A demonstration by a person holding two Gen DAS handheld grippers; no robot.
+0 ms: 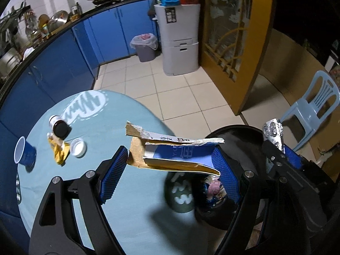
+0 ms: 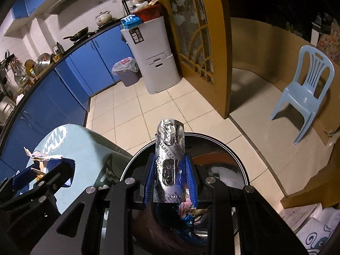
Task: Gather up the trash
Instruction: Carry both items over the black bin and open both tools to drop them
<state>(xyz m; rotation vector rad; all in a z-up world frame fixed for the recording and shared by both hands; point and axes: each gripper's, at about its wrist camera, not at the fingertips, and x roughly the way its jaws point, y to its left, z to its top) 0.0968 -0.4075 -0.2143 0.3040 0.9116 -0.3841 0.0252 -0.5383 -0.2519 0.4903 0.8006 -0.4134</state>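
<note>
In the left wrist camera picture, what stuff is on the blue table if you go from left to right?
Blue cup → yellow crumpled wrapper → white lid → torn cardboard box held in the left gripper.

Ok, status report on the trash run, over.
Left hand-held gripper shut on torn cardboard. Right hand-held gripper shut on foil blister pack. Both over the black bin. Nothing blocking.

We see a blue chair at three o'clock, on the tile floor. Blue cupboards curve along at ten o'clock. A grey cabinet stands at twelve, beside a yellow door.
</note>
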